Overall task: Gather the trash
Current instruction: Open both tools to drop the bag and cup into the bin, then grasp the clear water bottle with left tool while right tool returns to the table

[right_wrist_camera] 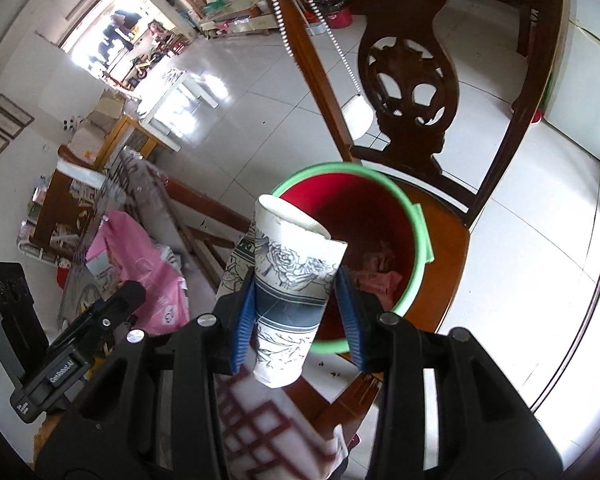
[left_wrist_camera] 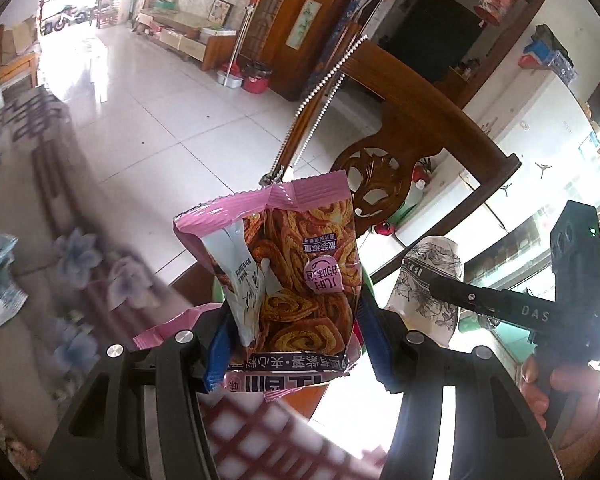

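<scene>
My left gripper [left_wrist_camera: 296,340] is shut on a pink snack bag [left_wrist_camera: 296,268] printed with spiral crackers and holds it upright above the table edge. My right gripper [right_wrist_camera: 296,320] is shut on a crushed white paper cup [right_wrist_camera: 292,280] with a grey flower print. The cup hangs just before the rim of a red bin with a green rim [right_wrist_camera: 416,220] that stands on a wooden chair seat [right_wrist_camera: 448,280]. Some crumpled trash lies inside the bin. The cup [left_wrist_camera: 428,280] and the right gripper body also show in the left wrist view. The bag [right_wrist_camera: 140,264] shows at the left of the right wrist view.
A carved wooden chair back [right_wrist_camera: 412,92] rises behind the bin. A blue-and-white wrapper [left_wrist_camera: 0,276] lies on the floral tablecloth [left_wrist_camera: 60,200] at the left. A red-and-white checked cloth [left_wrist_camera: 268,436] lies under the grippers. White tiled floor [left_wrist_camera: 160,92] lies beyond.
</scene>
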A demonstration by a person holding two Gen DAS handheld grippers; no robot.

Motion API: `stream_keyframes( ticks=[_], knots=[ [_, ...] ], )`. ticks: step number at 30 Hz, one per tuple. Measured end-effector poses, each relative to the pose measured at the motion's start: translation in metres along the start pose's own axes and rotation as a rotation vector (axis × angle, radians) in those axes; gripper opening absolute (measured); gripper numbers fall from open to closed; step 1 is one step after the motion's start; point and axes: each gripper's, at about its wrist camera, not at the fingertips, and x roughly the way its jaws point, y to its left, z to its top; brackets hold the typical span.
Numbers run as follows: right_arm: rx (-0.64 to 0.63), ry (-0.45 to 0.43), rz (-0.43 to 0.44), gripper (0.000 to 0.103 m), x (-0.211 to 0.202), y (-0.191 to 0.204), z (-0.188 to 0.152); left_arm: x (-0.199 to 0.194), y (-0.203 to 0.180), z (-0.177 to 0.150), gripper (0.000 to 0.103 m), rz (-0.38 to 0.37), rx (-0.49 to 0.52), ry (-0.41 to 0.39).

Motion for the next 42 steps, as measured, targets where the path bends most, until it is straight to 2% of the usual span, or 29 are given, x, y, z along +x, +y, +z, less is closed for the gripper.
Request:
stream_keyframes(
  ticks=[1,2,4,5,13,19,27,33,38,42],
  knots=[
    [0.007,-0.005,0.001,0.039,0.0,-0.003,0.003,0.004,-0.002,0.002,0.056,-0.002,0.003,0.005],
    [0.013,-0.009,0.003,0.041,0.0,-0.005,0.006,0.009,-0.006,0.006,0.064,-0.002,0.009,0.015],
    [0.022,-0.025,-0.002,0.055,-0.003,-0.009,0.008,0.017,-0.011,0.011,0.072,0.007,0.017,0.031],
    [0.023,-0.031,-0.005,0.056,-0.005,-0.011,0.009,0.02,-0.013,0.012,0.074,0.01,0.019,0.035],
    [0.043,-0.023,-0.017,0.057,-0.006,-0.021,0.005,0.024,-0.018,0.011,0.075,0.012,-0.003,0.035],
    [0.029,-0.016,-0.009,0.056,-0.005,-0.008,-0.003,0.003,-0.01,0.002,0.075,0.022,-0.006,0.009],
    [-0.031,0.016,0.013,0.059,0.004,0.036,-0.03,-0.051,0.02,-0.022,0.075,0.066,-0.036,-0.049],
    [-0.117,0.057,0.051,0.059,0.016,0.094,-0.061,-0.103,0.062,-0.049,0.075,0.131,-0.096,-0.094],
    [-0.184,0.081,0.076,0.059,0.022,0.139,-0.092,-0.15,0.111,-0.082,0.076,0.209,-0.195,-0.126],
    [-0.213,0.104,0.094,0.059,0.026,0.167,-0.118,-0.193,0.161,-0.113,0.076,0.284,-0.367,-0.194]
  ],
)
